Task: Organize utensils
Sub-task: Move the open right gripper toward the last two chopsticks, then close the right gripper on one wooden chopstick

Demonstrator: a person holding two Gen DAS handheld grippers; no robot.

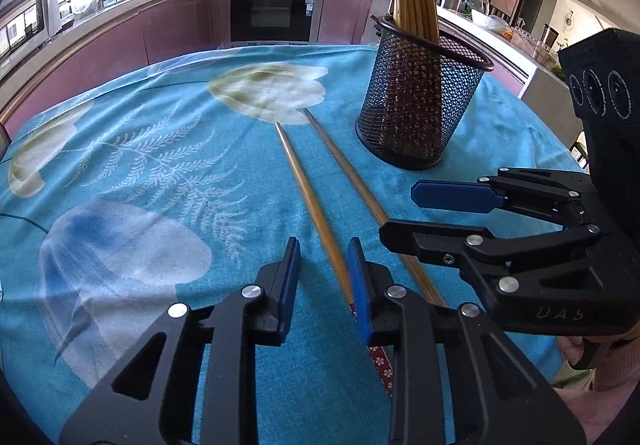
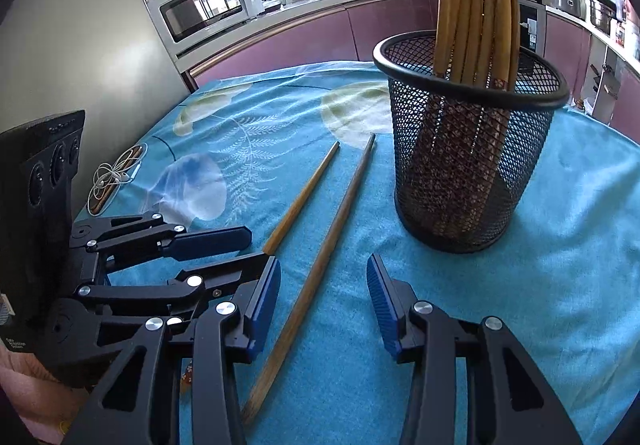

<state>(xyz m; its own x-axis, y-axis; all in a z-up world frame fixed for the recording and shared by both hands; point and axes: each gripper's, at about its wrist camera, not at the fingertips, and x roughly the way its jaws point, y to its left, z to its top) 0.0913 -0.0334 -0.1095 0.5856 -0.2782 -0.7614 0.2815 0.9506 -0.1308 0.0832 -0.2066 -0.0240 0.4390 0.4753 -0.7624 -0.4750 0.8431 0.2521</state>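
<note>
Down at the near edge of the table, two black grippers with blue pads sit side by side over a blue tablecloth [image 1: 160, 133] printed with pale flowers and ferns. The left gripper [image 1: 324, 277] has its jaws apart, straddling the thick end of one loose chopstick [image 1: 308, 201]; that stick lies right beside the right-hand pad, though I cannot tell whether the pad touches it, and the other pad stands clear, so nothing is clamped. The right gripper [image 2: 324, 301] is likewise spread, its jaws set either side of the second loose chopstick [image 2: 320, 265], with cloth showing between the stick and both pads. A bit of a pink sleeve shows behind each tool.

Both sticks lie flat on the cloth, close together but apart, their thin tips pointing away towards a large white flower. A red patterned band marks the thick end of the left one, just under the gripper.

Just beyond the tips, off to the right, stands a black mesh holder [image 2: 468, 165], upright, with a bunch of matching wooden chopsticks [image 2: 476, 5] standing in it, tips up and fanning outward. On the far left edge of the table lies a tangle of white earphone cable [image 2: 114, 177].

Past the table runs a curved kitchen counter with mauve cabinet fronts, a built-in oven [image 1: 274, 9], a microwave [image 2: 208, 1], and pots and pans along the worktop.
</note>
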